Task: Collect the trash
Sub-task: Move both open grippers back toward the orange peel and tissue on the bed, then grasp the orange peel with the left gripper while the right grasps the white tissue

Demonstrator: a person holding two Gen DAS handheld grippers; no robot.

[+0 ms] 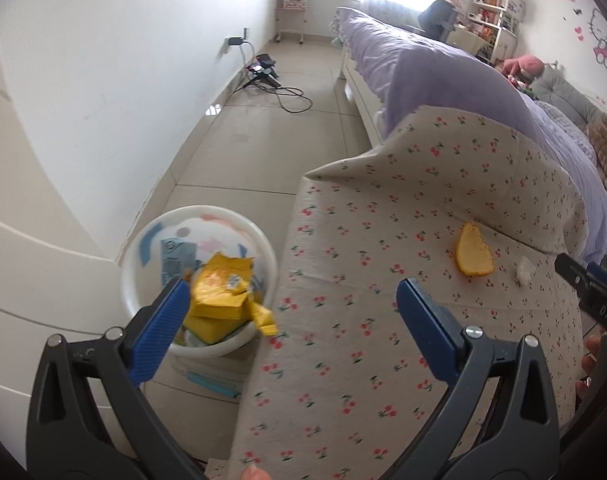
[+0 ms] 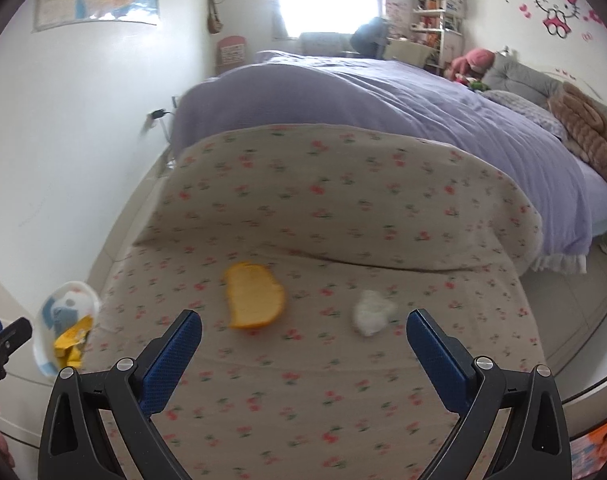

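Both grippers, left and right, spread wide, empty; peel and tissue just ahead of right; risk: tissue slipping from a shallow pinch, wrapper spilling from bin.

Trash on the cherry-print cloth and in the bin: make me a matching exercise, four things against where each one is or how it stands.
Things:
1. orange peel
2. white paper wad
3. yellow wrapper
4. left claw

Places or states:
A. in the white bin on the floor
B. open, holding nothing
C. on the cloth, nearer the bin side
D. on the cloth, on the far side of the peel from the bin

Pairs: 1-C, 2-D, 3-A, 4-B
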